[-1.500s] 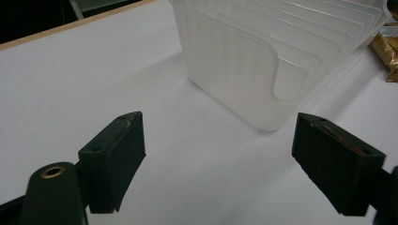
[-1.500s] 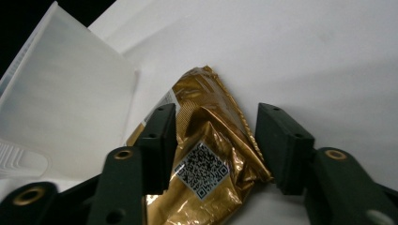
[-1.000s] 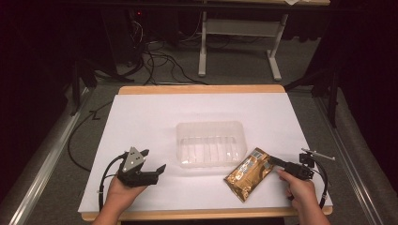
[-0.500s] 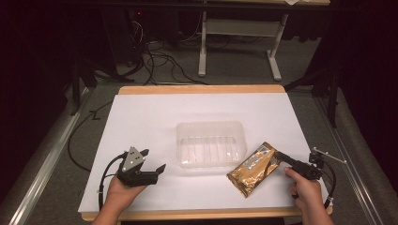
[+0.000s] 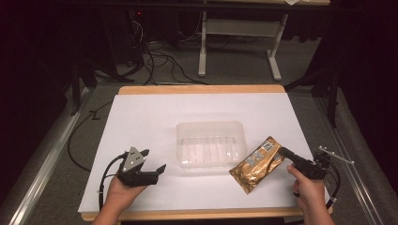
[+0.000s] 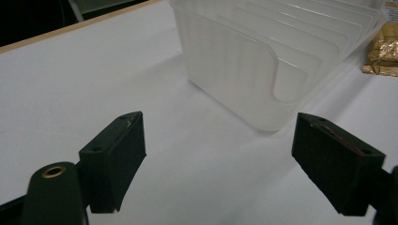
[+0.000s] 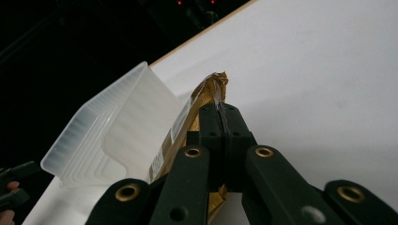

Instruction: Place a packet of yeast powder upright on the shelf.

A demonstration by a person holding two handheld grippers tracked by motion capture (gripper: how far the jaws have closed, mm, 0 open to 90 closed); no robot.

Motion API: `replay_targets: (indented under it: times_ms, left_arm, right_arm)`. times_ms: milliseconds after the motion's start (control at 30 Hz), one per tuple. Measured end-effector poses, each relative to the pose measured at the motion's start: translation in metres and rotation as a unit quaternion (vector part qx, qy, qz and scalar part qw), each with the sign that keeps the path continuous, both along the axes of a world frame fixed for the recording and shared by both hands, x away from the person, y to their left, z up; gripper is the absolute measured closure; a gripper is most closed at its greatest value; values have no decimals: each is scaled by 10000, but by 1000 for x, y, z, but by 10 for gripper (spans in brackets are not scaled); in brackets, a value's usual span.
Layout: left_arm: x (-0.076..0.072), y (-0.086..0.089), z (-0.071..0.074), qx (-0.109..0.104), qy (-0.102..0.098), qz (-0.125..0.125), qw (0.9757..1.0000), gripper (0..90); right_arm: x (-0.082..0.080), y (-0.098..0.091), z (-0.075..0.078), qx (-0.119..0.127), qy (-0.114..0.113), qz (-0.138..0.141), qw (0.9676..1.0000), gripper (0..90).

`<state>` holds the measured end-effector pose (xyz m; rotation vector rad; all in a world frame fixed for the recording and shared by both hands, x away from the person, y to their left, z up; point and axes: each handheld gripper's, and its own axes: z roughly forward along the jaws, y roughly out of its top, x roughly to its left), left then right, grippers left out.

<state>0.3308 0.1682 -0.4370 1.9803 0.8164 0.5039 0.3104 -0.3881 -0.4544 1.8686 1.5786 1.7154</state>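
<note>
Right tool is clamped tight on the top corner of one gold foil pouch, its long axis slanting from near the counter's front edge up toward the far right, just beside the single clear plastic tray. Left tool rests on the white counter, jaws wide apart and holding nothing. Open white space all around the tray.

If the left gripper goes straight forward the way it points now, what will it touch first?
Probably the clear plastic tray. The open left gripper points toward its near corner, with bare white table between them. The exact line is hard to judge.
</note>
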Motion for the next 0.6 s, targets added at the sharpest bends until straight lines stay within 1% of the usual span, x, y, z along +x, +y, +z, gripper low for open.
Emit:
replay_targets:
  times_ms: [33,67,100,133,167,200,233,267,300,367,400,467,500,567,600]
  left_arm:
    - [0,0,0,-11,1,4,10000,183]
    - [0,0,0,-18,2,2,10000,183]
    - [0,1,0,-25,0,2,10000,183]
    - [0,1,1,-38,-15,-1,10000,182]
    - [0,1,1,-38,-15,-1,10000,183]
    - [0,1,1,-64,-36,6,10000,183]
    - [0,1,1,-64,-36,6,10000,182]
    - [-1,1,1,-69,-49,8,10000,183]
    - [-1,1,1,-75,-57,6,10000,183]
    - [-1,1,1,-74,-59,4,10000,183]
    - [-1,1,1,-71,-51,-1,10000,183]
    - [0,1,1,-76,-53,-5,10000,183]
    - [0,1,1,-75,-53,-6,10000,183]
    - [0,1,1,-71,-55,-6,10000,183]
    - [-1,1,1,-75,-59,-6,10000,183]
  right_arm:
    - [-1,-1,1,-13,-60,-29,10000,900]
    - [-3,-1,3,-39,-175,-87,9998,900]
    - [-3,-1,3,-39,-175,-87,9998,900]
    - [-4,-1,6,-88,-278,-125,9995,900]
    - [-4,-1,6,-88,-278,-125,9995,900]
    - [-7,0,8,-158,-372,-141,9991,900]
    - [-7,0,8,-158,-372,-141,9991,900]
    - [-10,0,12,-259,-493,-200,9982,900]
    - [-11,1,14,-315,-556,-233,9977,900]
    - [-13,1,16,-326,-593,-268,9973,900]
    - [-14,1,18,-365,-681,-286,9966,900]
    - [-16,1,21,-393,-763,-326,9958,900]
    - [-18,-1,23,-440,-855,-379,9946,900]
    - [-19,-2,24,-439,-882,-410,9943,900]
    - [-20,-4,26,-401,-921,-468,9938,900]
